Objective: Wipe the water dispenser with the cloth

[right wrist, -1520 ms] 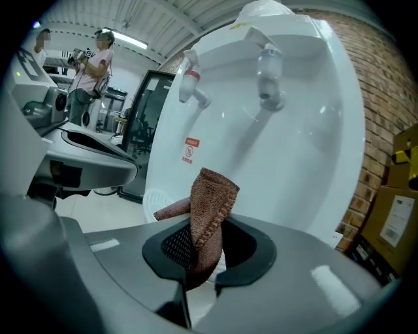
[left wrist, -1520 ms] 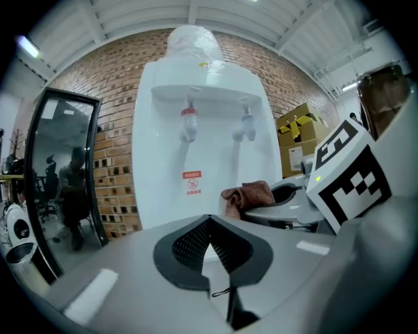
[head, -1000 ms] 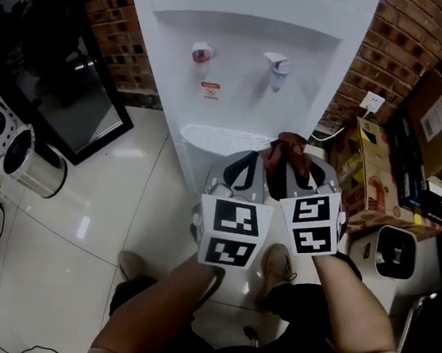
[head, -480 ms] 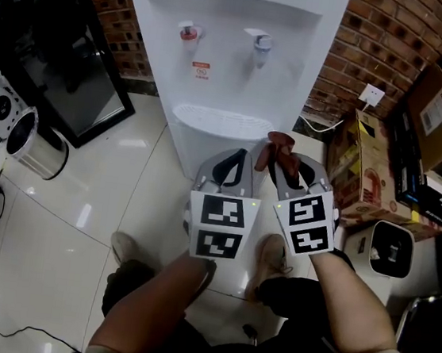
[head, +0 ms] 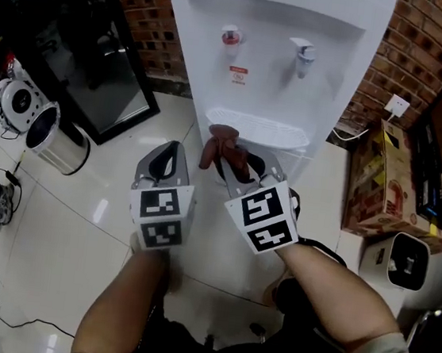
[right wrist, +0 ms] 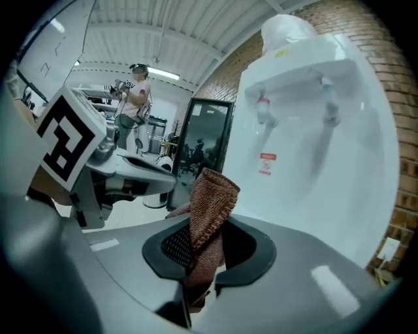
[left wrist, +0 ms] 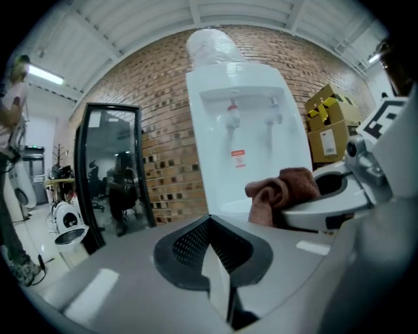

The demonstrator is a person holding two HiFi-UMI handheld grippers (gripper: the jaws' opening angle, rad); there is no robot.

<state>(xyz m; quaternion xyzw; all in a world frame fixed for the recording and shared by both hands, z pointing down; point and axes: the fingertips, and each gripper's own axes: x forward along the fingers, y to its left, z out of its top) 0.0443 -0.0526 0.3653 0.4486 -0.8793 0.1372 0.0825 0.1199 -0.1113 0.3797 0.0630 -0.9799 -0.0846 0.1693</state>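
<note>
While the fingers of our right gripper [head: 237,164] clamp the cloth [head: 223,143] near the drip tray [head: 268,130] of the water dispenser [head: 269,74] and our left gripper [head: 167,154] is clenched empty, we judge wiping not yet begun: next, press the cloth onto the white front.

The water dispenser [head: 271,90] is showing smooth, glossy white plastic; the cloth [head: 223,144] is reading as brown terry, napped and rough, with a ribbed hem; the floor [head: 99,189] is gleaming as polished pale tile. The left claw [left wrist: 212,251] and right claw [right wrist: 206,251] are wearing matt grey plastic with black dimpled pads [left wrist: 186,244]; the brick wall [head: 149,11] is looking coarse and dull; the bin [head: 57,140] is shining as brushed metal.
</note>
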